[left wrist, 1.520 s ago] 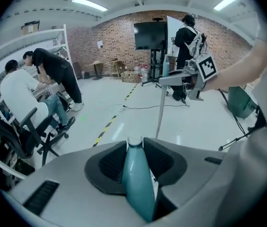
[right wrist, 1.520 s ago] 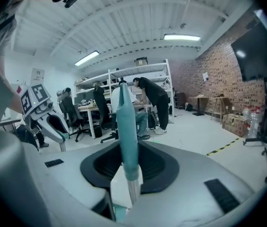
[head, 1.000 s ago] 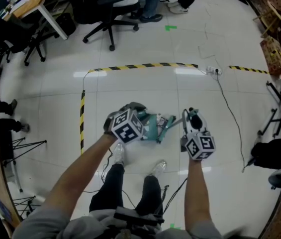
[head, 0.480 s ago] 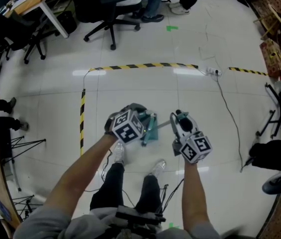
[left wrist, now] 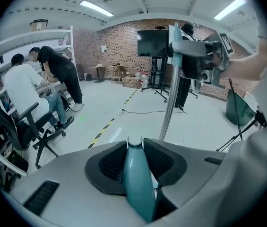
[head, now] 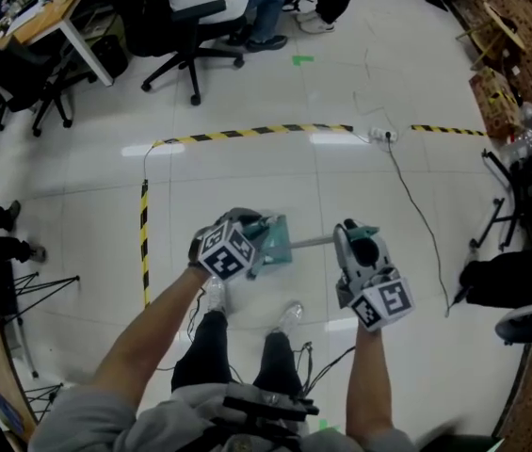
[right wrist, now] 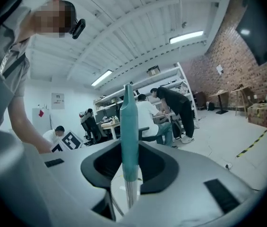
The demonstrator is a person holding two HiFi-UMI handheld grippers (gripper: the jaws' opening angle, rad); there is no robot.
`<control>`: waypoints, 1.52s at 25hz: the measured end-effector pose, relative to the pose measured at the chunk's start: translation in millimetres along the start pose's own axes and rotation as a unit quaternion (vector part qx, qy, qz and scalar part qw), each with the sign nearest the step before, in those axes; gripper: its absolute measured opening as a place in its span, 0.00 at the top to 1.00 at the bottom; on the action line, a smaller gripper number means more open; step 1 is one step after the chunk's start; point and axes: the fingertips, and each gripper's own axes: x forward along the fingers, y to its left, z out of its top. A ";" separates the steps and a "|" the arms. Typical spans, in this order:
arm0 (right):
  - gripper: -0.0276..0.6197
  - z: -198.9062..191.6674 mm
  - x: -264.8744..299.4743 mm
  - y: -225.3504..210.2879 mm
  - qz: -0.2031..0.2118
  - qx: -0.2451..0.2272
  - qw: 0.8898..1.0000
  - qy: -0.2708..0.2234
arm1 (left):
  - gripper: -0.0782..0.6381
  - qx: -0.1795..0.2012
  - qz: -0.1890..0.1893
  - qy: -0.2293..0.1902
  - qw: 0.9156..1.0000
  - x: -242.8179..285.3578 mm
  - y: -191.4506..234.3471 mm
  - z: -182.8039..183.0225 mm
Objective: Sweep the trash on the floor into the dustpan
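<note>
Looking down from the head view, we see the teal dustpan low by the white floor, though we cannot tell if it touches. A metal shaft runs from it to the right gripper. Only the gripper views show the grips. The left gripper is clamped on a teal handle; the right one's jaws, which have just been closing, pinch the shaft's teal grip

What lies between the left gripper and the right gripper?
The head view shows the broom's metal pole, from the dustpan by the left gripper to the right gripper, whose jaws just closed further on it.
</note>
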 end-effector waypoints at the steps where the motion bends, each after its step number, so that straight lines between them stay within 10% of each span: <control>1: 0.82 5.9 -5.0 -1.2 -0.008 -0.005 1.000 -0.004 | 0.73 -0.008 0.005 -0.004 1.000 2.7 -1.2 1.0; 13: 0.82 12.5 3.1 -39.1 -0.081 -0.060 0.995 -0.002 | 0.73 -0.070 0.028 -0.053 0.996 52.5 0.5 27.4; 38: 0.81 8.4 15.0 -49.7 -0.078 -0.050 0.996 0.003 | 0.72 -0.082 -0.001 -0.060 0.995 61.7 -9.7 41.2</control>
